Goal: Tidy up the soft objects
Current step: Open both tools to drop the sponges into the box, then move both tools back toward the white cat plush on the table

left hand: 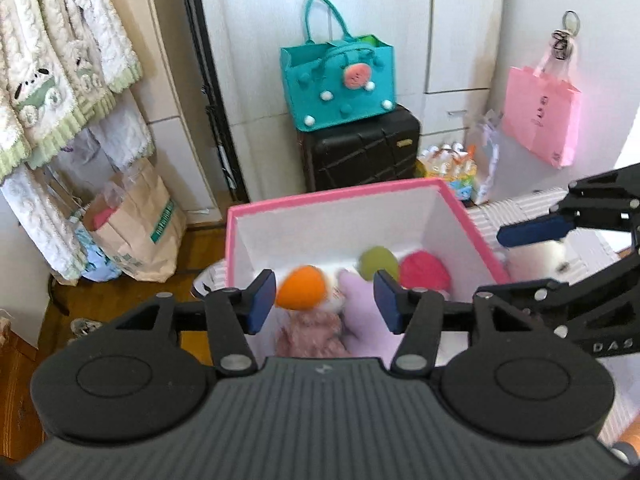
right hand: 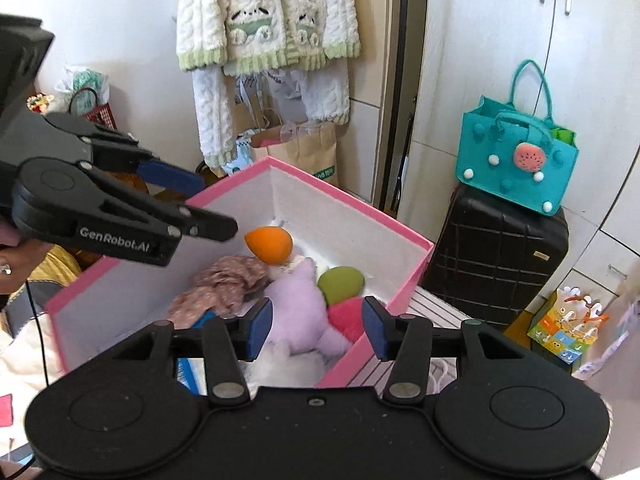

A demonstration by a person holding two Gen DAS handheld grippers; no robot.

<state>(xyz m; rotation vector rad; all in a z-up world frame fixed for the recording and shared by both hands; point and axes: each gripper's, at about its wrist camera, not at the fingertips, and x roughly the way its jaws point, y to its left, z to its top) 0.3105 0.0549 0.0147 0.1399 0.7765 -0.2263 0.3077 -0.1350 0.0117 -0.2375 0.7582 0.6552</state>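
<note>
Both grippers wide, empty: left gripper (left hand: 325, 300), right gripper (right hand: 317, 328) above pink box (right hand: 416, 276). "GenRobot.AI" label (right hand: 114, 239) at 9 o'clock; "DAS" lettering (left hand: 613, 345) at 3.

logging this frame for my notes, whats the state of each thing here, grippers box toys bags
left gripper: open, empty, above the box
right gripper: open, empty, above the box
pink box: lidless, holding toys
orange ball: in the box
green ball: in the box
red ball: in the box
purple plush: lying in the box
floral cloth: crumpled in the box
teal bag: upright on the black suitcase
</note>
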